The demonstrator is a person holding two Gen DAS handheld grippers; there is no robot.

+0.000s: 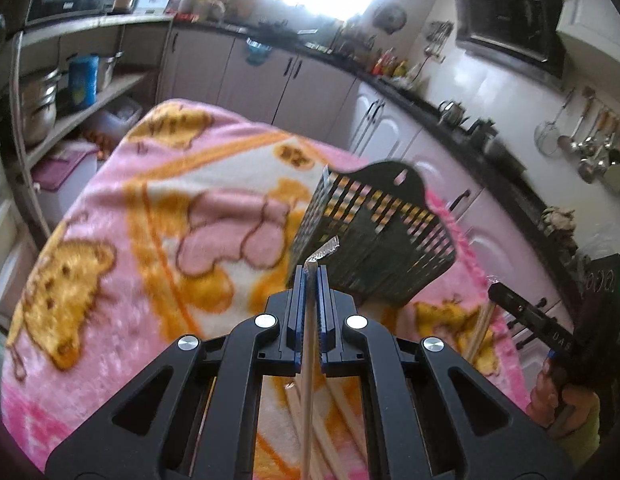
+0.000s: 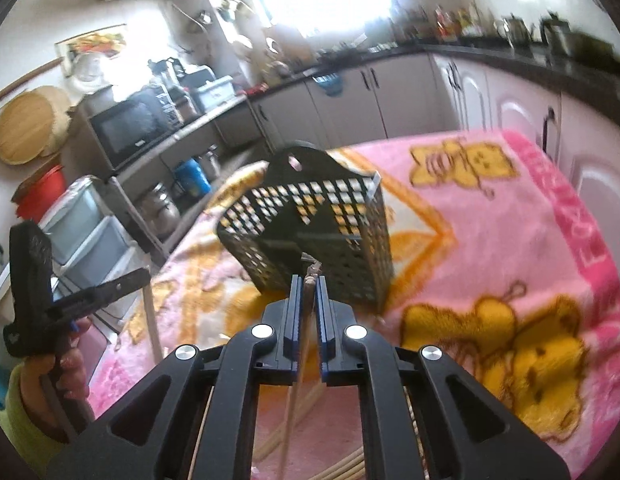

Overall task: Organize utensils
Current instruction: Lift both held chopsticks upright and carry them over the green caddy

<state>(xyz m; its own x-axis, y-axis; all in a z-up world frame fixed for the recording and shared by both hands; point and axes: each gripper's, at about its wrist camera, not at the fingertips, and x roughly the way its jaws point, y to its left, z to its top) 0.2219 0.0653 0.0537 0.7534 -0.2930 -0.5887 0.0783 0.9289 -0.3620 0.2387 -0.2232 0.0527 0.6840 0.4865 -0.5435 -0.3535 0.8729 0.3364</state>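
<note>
The jaws of the left gripper (image 1: 311,270) are shut tight on one wrapped chopstick (image 1: 308,360). The jaws of the right gripper (image 2: 309,280) are shut on another chopstick (image 2: 298,380). Each stick is pinched near its top end, so the long part hangs down below the jaws and the little wrapper tip pokes out past them. Held that way, I think a stick can be lowered end first into the basket (image 1: 374,236).

The basket is black with lots of small holes. It stands on the table, on a pink blanket (image 1: 150,220) with yellow bears. In the left view it is at about 1 o'clock from the jaws. In the right view it is at 12 o'clock, just past the tips. It leans a bit, and I cannot tell if anything is inside.

More chopsticks (image 1: 342,420) lie on the blanket under the grippers, at 6 o'clock. These are not sorted yet.

The left view shows the right gripper at 4 o'clock with its stick hanging down, and a hand (image 1: 550,396) on its handle. It also shows ladles (image 1: 590,148) hung on the wall at 2 o'clock. The right view shows the left gripper at 9 o'clock instead, and a microwave (image 2: 130,124) at 10 o'clock.
</note>
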